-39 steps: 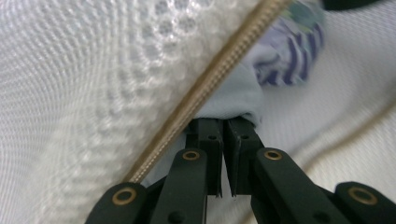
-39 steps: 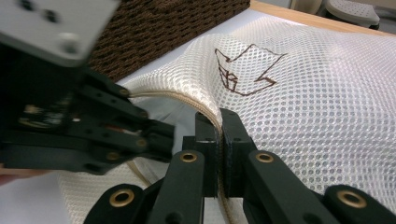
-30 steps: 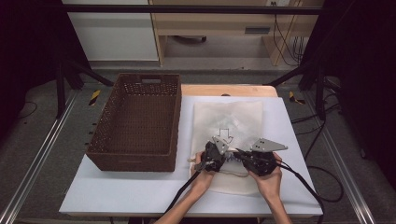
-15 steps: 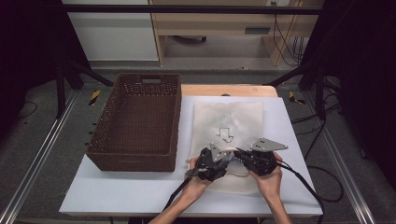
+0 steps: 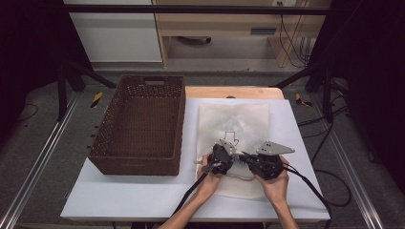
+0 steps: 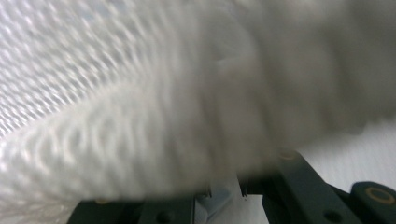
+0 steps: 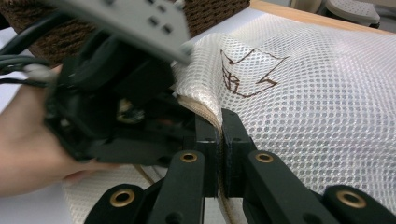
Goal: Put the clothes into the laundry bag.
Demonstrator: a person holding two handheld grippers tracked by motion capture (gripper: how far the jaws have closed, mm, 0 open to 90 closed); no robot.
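A: So what was on the surface (image 5: 143,200)? I counted one mesh bag (image 5: 239,121) and one wicker basket (image 5: 138,126).

B: Same count. The bag lay flat just right of the basket, one arrow print on it.

A: And two tongs?

B: Yep. Right tongs (image 7: 219,135) were clamped on the bag's near hem. Left tongs (image 5: 223,155) had just been closing, mesh right against them; couldn't tell if they gripped.
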